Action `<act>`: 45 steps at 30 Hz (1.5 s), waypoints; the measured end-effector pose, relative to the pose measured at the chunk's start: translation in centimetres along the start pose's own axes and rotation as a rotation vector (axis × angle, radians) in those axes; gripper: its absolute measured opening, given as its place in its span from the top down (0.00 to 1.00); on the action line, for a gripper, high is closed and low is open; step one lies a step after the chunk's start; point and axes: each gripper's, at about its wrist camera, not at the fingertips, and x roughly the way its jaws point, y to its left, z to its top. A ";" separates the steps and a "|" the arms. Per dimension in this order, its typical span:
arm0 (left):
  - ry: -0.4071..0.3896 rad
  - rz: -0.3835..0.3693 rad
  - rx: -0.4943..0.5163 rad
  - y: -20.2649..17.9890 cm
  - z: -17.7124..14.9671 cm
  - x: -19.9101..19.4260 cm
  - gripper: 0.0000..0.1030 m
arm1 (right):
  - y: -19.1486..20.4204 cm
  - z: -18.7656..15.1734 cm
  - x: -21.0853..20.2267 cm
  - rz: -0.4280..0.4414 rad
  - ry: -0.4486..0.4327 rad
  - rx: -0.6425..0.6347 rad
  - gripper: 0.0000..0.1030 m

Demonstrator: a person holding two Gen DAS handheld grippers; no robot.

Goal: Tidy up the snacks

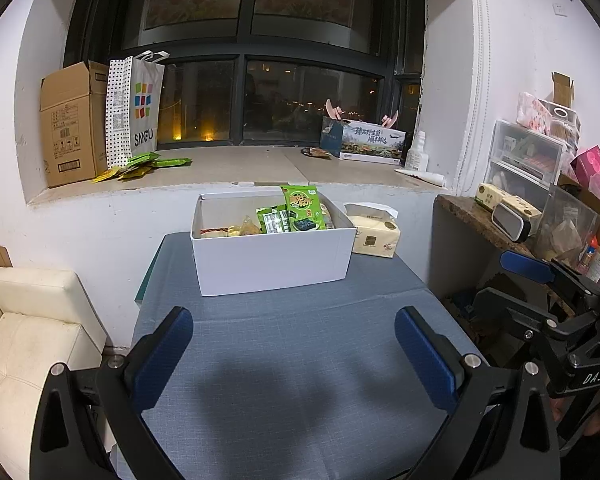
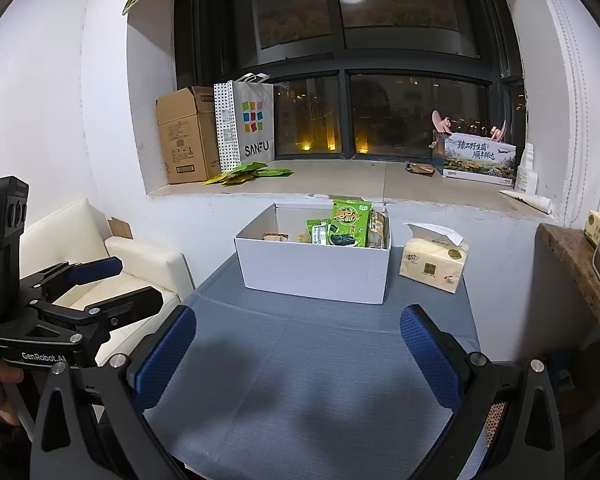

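Note:
A white box [image 1: 268,260] stands at the far end of the blue-grey table [image 1: 300,360]; it also shows in the right wrist view [image 2: 312,272]. Snack packets stand inside it, among them a tall green one [image 1: 302,208] [image 2: 350,226]. My left gripper [image 1: 294,354] is open and empty, held above the table's near half, well short of the box. My right gripper [image 2: 298,354] is open and empty too, beside the left one. More green and yellow snack packets [image 1: 140,166] [image 2: 246,174] lie on the window sill.
A tissue pack [image 1: 376,234] [image 2: 434,260] sits right of the box. The sill holds a cardboard box [image 1: 72,124], a paper bag [image 1: 134,108] and a printed carton [image 1: 372,142]. A cream seat [image 1: 24,344] stands left, a cluttered shelf [image 1: 532,208] right.

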 end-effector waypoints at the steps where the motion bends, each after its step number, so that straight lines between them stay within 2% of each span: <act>1: 0.000 0.001 0.000 0.0 0.0 0.0 0.00 | 0.0 0.0 0.0 0.001 0.000 0.000 0.00; 45: 0.008 -0.004 0.005 -0.1 -0.3 0.1 0.00 | -0.2 -0.3 -0.2 0.018 0.001 -0.012 0.00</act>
